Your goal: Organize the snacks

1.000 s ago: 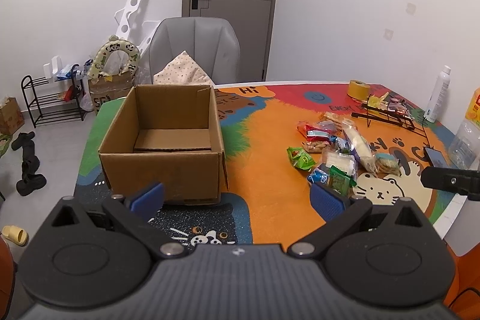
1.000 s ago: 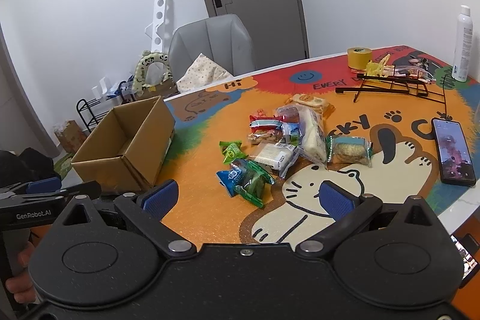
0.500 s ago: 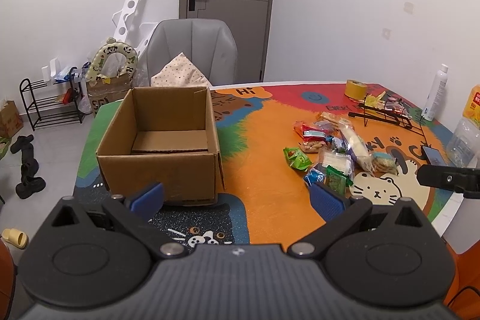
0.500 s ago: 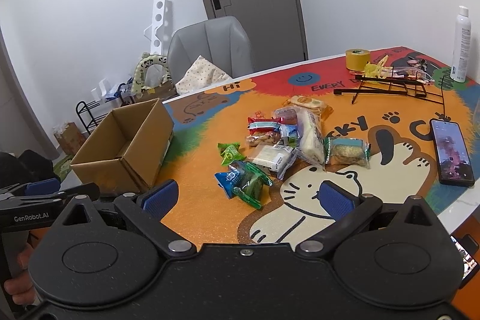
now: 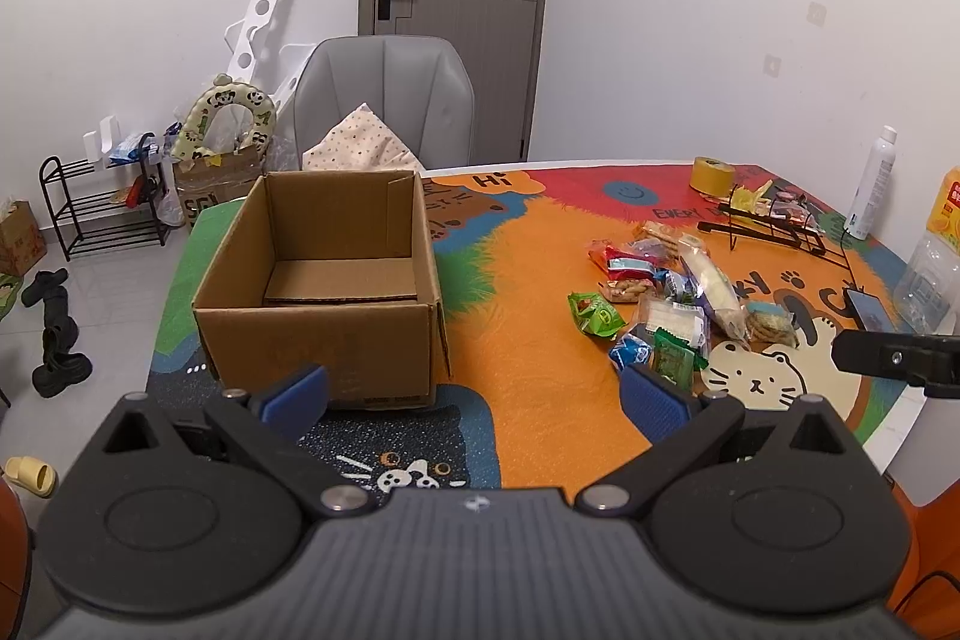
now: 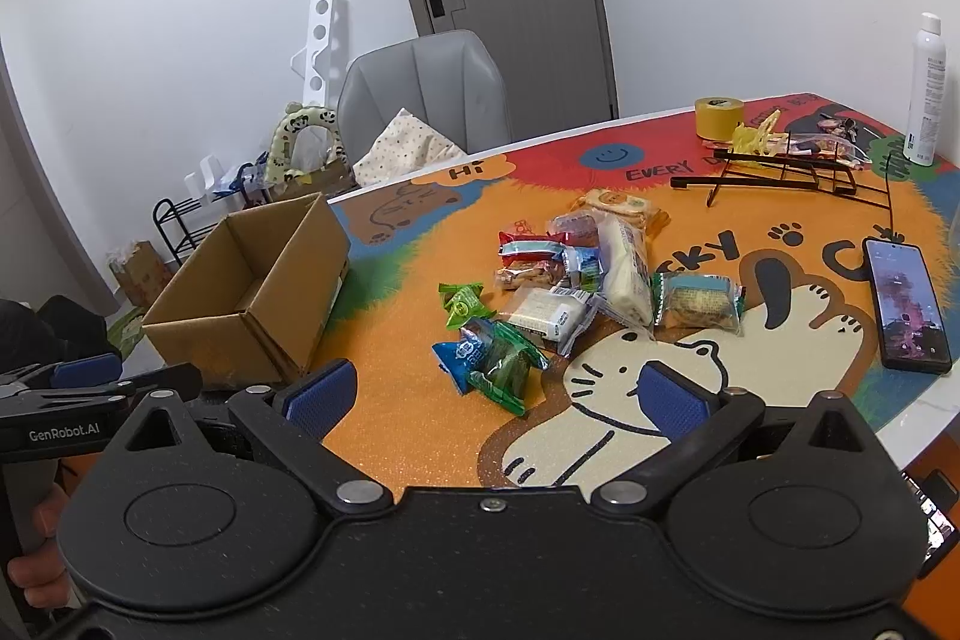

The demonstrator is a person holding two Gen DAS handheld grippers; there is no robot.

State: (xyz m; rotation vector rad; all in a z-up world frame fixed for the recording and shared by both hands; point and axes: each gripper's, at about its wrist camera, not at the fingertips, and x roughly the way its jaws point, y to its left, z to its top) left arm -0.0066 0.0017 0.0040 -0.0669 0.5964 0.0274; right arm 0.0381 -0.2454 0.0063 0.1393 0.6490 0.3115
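Observation:
An open, empty cardboard box (image 5: pixel 324 280) stands on the left of the colourful table mat; it also shows in the right wrist view (image 6: pixel 252 292). A pile of several wrapped snacks (image 5: pixel 660 304) lies to its right, seen closer in the right wrist view (image 6: pixel 564 286). My left gripper (image 5: pixel 474 394) is open and empty, held near the table's front edge before the box. My right gripper (image 6: pixel 492 391) is open and empty, just short of a blue and green packet (image 6: pixel 492 358) at the pile's near edge.
A phone (image 6: pixel 906 304) lies at the right edge. A black wire rack (image 6: pixel 774 172), a tape roll (image 6: pixel 718 115) and a white spray bottle (image 6: pixel 927 91) stand at the back right. A clear plastic bottle (image 5: pixel 933 274) stands right. A grey chair (image 5: pixel 384 100) sits behind the table.
Both grippers have drawn back and risen slightly, so the box and snacks look a little smaller. Nothing on the table has moved.

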